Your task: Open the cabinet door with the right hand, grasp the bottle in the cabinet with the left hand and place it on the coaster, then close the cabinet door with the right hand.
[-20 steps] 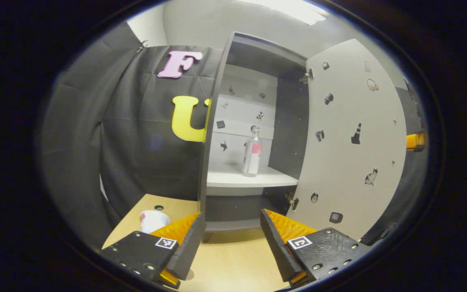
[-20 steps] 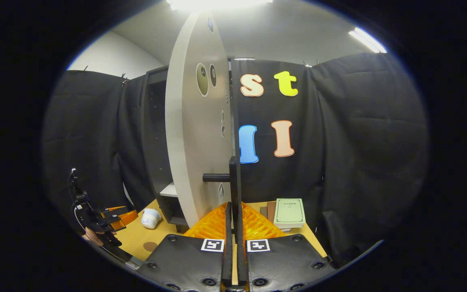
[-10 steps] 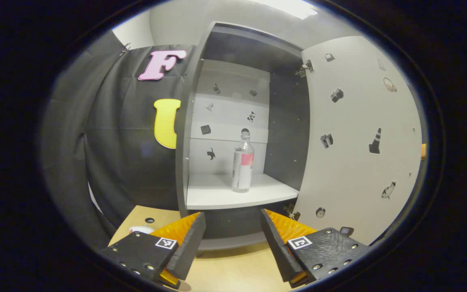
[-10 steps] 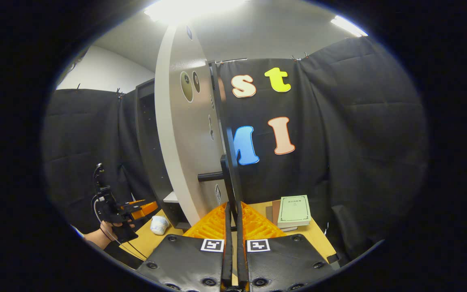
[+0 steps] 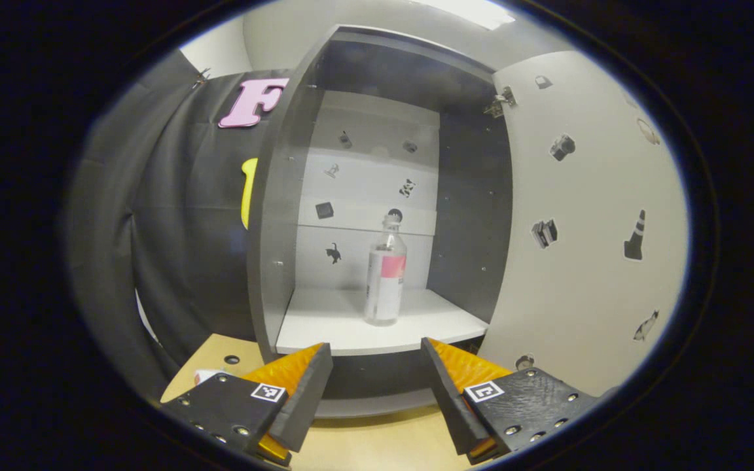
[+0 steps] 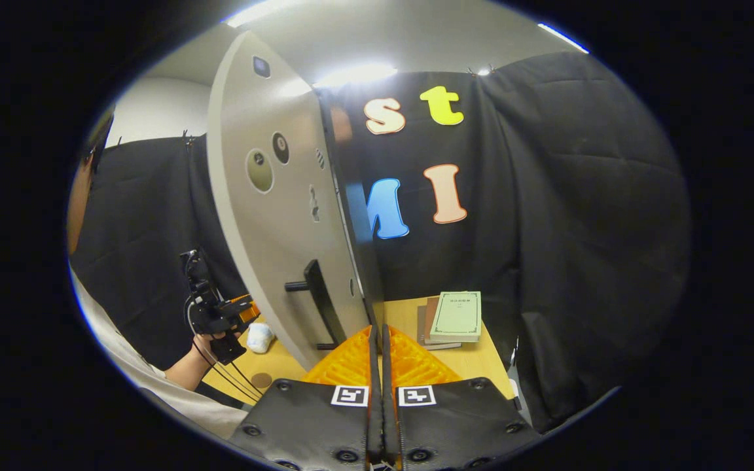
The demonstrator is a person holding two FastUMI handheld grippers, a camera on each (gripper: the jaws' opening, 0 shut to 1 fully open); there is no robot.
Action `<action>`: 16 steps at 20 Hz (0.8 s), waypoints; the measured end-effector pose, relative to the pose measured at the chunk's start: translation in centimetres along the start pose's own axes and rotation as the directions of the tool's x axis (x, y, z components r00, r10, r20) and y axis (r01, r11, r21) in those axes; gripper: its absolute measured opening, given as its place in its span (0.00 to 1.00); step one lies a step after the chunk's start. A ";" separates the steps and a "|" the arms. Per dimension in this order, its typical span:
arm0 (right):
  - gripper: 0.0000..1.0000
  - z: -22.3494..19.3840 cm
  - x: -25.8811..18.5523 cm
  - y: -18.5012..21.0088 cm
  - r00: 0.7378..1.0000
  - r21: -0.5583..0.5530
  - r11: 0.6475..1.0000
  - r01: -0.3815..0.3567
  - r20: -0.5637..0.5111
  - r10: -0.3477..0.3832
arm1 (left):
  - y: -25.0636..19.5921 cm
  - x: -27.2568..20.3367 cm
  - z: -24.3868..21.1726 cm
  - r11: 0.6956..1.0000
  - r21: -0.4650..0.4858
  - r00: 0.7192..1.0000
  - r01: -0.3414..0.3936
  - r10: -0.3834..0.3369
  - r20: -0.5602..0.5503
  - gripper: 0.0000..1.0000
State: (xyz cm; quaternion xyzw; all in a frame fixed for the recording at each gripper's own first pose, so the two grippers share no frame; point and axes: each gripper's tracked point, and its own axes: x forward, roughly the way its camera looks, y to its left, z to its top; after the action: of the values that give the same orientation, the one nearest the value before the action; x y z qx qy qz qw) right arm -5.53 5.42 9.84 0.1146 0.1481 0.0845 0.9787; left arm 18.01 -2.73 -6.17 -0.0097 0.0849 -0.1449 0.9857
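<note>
Left gripper (image 5: 377, 356) now nearer the dark grey cabinet (image 5: 272, 216), fingers wide apart, empty, clear plastic pink-labelled bottle (image 5: 385, 275) upright on white shelf (image 5: 324, 324), pale sticker-dotted door (image 6: 266, 216) swung open, right gripper (image 6: 377, 340) closed, off the black handle (image 6: 321, 304).

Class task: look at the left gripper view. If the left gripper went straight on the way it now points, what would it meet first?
Most likely the bottle standing upright on the white shelf of the open cabinet. The left gripper is open and the bottle sits between its fingers' lines. It points slightly low, so the shelf's front edge might come first; depth is unclear.
</note>
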 end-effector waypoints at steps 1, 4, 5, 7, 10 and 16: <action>0.02 0.6 0.4 -1.5 0.999 0.029 0.999 0.025 0.036 -0.026 | 0.0 0.6 0.1 1.000 0.005 1.000 0.001 -0.001 -0.006 0.82; 0.10 1.8 2.8 -5.4 0.987 0.121 0.989 0.086 0.124 -0.101 | 0.0 2.8 1.7 0.999 0.052 1.000 -0.005 0.005 0.013 0.84; 0.03 1.9 3.7 -6.1 0.982 0.145 0.985 0.095 0.146 -0.117 | 0.0 3.7 2.5 0.998 0.069 1.000 -0.004 0.003 0.021 0.84; 0.07 1.9 5.5 -7.7 0.976 0.201 0.973 0.109 0.165 -0.143 | -0.8 6.1 3.1 0.995 0.100 1.000 0.011 -0.013 0.018 0.84; 0.51 1.2 7.9 -10.8 0.965 0.175 0.968 0.180 0.161 -0.209 | -1.0 10.0 3.2 0.995 0.104 1.000 0.006 -0.007 0.005 0.82; 0.98 0.7 10.0 -13.4 0.952 0.131 0.958 0.256 0.137 -0.274 | -0.4 16.0 3.2 0.999 0.037 1.000 -0.002 0.002 -0.014 0.82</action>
State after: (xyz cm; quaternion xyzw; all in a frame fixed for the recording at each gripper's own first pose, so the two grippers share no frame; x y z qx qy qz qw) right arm 5.89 -5.56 4.41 0.1543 0.0907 -0.0652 0.9817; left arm 33.57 -7.74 -5.60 0.0094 0.0890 -0.1456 0.9853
